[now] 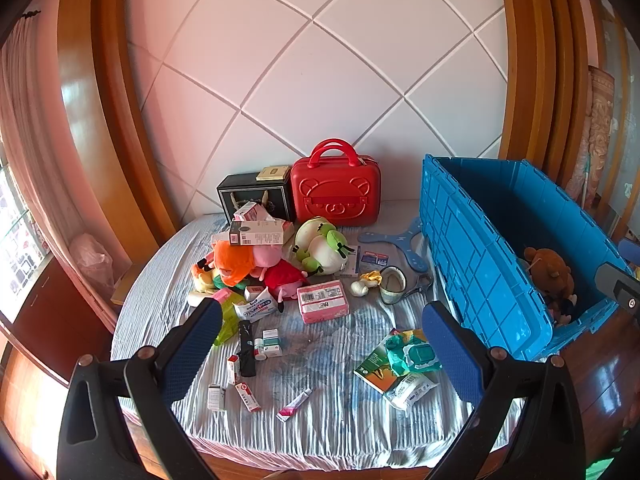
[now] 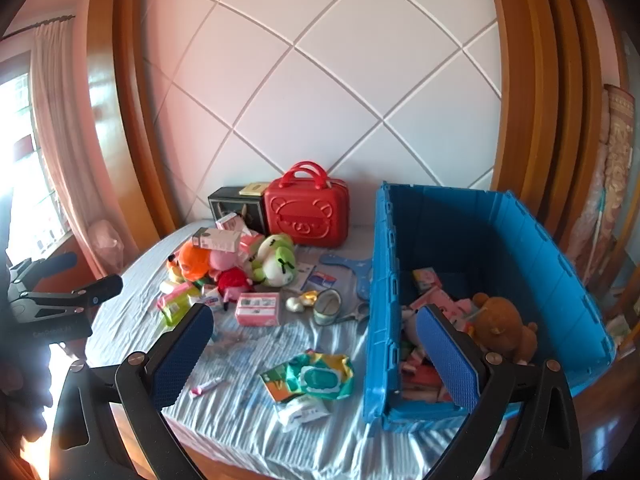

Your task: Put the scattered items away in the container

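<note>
Left gripper point(image 1: 322, 344) and right gripper point(image 2: 314, 354): fingers spread wide on both, nothing between them, both hanging above the near edge of the bed point(image 1: 336, 420). Nearest on the sheet lie a pink tube point(image 1: 294, 404), small medicine boxes point(image 1: 244, 388) and a wet-wipes pack point(image 2: 324, 376). Mid-bed: a pink box point(image 1: 323, 301) and a heap of plush toys point(image 1: 276, 260). At right stands the blue container point(image 2: 496, 240), holding a brown bear point(image 2: 504, 328) and cartons. A red case point(image 1: 335, 190) stands against the headboard.
</note>
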Motion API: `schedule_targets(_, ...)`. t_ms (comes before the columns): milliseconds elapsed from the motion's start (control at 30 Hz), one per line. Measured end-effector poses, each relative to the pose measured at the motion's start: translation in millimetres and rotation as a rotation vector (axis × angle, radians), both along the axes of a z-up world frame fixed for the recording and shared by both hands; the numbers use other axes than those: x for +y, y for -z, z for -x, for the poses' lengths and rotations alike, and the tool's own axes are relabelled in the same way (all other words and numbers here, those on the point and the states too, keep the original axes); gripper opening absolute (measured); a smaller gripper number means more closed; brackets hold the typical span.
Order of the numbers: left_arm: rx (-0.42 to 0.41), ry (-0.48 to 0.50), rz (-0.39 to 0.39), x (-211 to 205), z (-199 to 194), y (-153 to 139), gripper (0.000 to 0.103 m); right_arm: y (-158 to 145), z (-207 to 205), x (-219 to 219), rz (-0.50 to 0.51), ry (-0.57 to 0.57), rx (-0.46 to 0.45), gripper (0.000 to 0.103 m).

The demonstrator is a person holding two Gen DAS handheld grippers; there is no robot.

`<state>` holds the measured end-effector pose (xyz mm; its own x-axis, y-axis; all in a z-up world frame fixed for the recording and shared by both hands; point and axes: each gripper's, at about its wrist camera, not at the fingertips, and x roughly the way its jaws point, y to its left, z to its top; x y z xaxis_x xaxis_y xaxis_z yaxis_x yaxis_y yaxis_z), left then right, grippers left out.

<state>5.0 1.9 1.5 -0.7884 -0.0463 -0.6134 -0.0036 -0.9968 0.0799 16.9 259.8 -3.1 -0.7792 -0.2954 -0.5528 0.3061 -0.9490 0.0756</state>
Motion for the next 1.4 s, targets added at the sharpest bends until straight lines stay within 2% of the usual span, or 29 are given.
schedule_targets(1033,-0.008,-0.027,-0.002,-4.7,3.3,9.2,0.102,7.4,8.9,3.0,-0.005,-0.02,-0.005,0.103)
schedule_targets(1167,-0.036,-0.085,-0.032,-28.4,9.2,28.1,0.102,18.0,14.2,-1.3,0.002,-0.067,-0.004,0.103)
schedule_targets(1300,-0.111,-0.15,-0.059,-64.1,10.2,69.6,0.102,46.1,17.8,-19.0,-0.012,-0.159,-0.037,0.103)
schedule_targets(1400,-0.159,-0.188,-0.047,-89.9,10.2,105.2,0.102,74.5,19.9,-40.1,-0.047,-0.222,-0.068,0.103)
